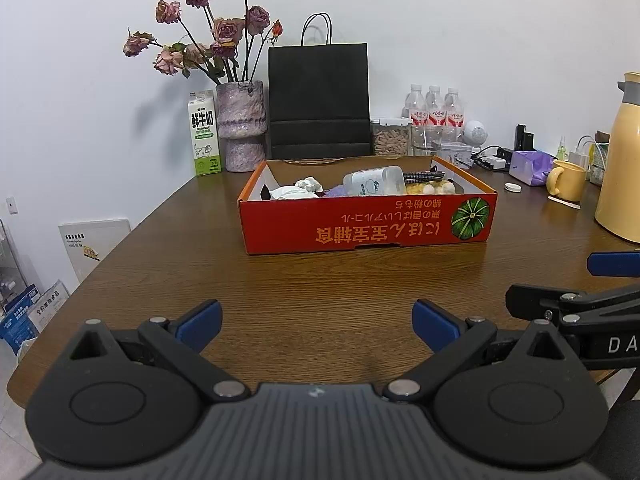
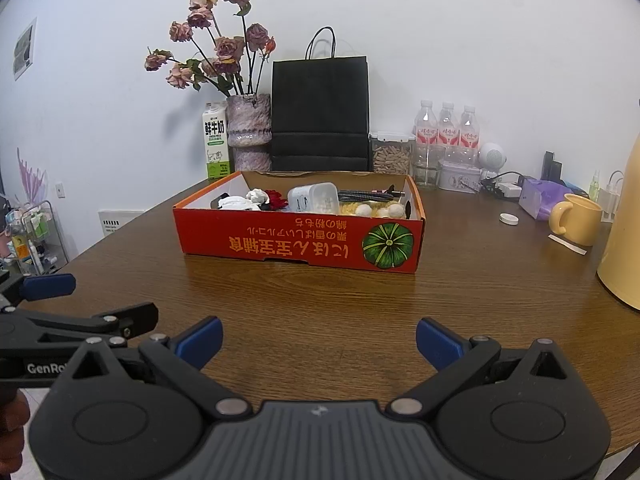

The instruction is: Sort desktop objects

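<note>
Both grippers, left gripper (image 1: 317,326) and right gripper (image 2: 319,342), hover low over the near table (image 1: 320,280), jaws wide open, empty. Red pumpkin-printed box (image 2: 300,240) sits centre-far, filled; "GenRo" lettering shows on the left gripper.

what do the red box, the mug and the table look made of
Red box: printed cardboard, seemingly; brown raw inside, folded flaps. Mug: looks like glazed yellow ceramic, thick-walled with a soft sheen. Table: wood grain, possibly veneer or laminate, satin finish.
</note>
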The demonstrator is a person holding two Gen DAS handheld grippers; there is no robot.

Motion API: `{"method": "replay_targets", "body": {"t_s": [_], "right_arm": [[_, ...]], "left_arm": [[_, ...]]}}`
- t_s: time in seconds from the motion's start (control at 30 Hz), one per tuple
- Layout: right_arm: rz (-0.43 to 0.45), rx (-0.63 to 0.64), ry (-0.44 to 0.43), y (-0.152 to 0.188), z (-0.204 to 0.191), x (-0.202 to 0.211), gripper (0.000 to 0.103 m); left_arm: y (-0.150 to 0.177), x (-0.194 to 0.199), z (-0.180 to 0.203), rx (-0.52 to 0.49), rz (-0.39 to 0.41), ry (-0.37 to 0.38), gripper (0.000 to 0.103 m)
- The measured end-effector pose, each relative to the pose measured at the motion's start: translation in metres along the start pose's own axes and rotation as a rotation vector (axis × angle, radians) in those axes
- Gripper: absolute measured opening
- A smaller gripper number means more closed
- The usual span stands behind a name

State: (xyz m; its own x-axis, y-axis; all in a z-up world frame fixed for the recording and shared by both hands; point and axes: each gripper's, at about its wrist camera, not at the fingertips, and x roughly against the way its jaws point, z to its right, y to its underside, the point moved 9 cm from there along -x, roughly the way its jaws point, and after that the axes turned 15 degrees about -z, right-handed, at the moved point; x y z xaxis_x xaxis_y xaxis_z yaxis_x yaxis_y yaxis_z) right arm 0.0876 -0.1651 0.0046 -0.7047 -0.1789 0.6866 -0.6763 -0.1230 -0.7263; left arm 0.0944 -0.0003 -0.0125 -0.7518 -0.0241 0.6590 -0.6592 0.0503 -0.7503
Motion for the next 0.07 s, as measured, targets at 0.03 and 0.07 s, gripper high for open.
{"method": "replay_targets", "body": {"t_s": [0.03, 0.07], "right_arm": [[0.000, 0.000, -0.001, 0.0002, 0.0000, -0.0001, 0.103], [0.001, -0.001, -0.002, 0.0002, 0.0001, 0.0000, 0.103]], "left_arm": [[0.0001, 0.0001, -0.0006, 0.000, 0.001, -0.001, 0.103], [0.0001, 0.0007, 0.0001, -0.001, 0.002, -0.001, 0.103]]}}
